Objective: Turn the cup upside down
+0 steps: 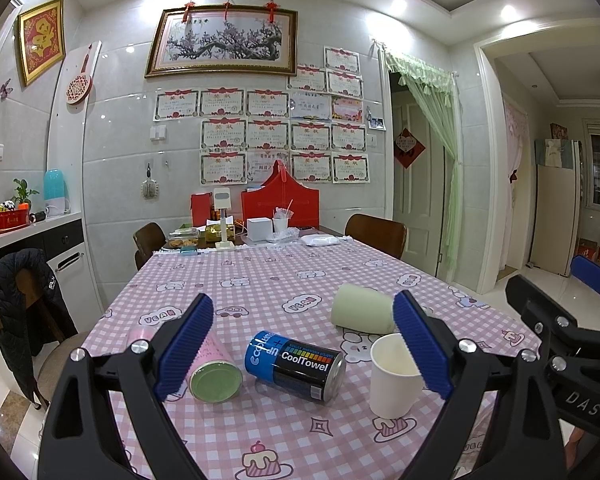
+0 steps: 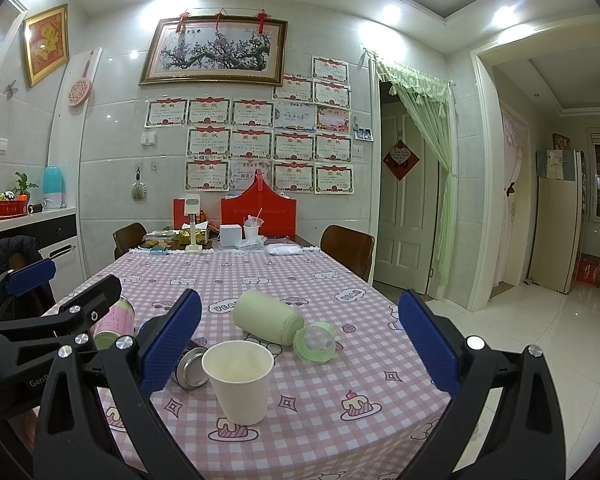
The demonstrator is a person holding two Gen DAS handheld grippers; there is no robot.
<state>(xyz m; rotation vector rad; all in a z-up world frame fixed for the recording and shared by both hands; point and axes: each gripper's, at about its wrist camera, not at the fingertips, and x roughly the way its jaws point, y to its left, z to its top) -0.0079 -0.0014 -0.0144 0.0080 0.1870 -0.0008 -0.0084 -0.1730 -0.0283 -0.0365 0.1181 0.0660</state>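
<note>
A white paper cup (image 2: 242,380) stands upright, mouth up, near the front of the pink checked tablecloth (image 2: 300,280). In the left wrist view the cup (image 1: 392,380) is partly behind that gripper's right finger. My right gripper (image 2: 300,352) is open and empty, held above the table with the cup between and just below its fingers. My left gripper (image 1: 304,344) is open and empty, over the lying cans to the left of the cup. Neither touches the cup.
A blue and black CoolTowel can (image 1: 296,364) and a pink can (image 1: 212,376) lie on their sides left of the cup. A pale green bottle (image 2: 268,318) lies behind it, its lid (image 2: 314,340) beside it. Boxes and chairs (image 2: 346,248) stand at the far end.
</note>
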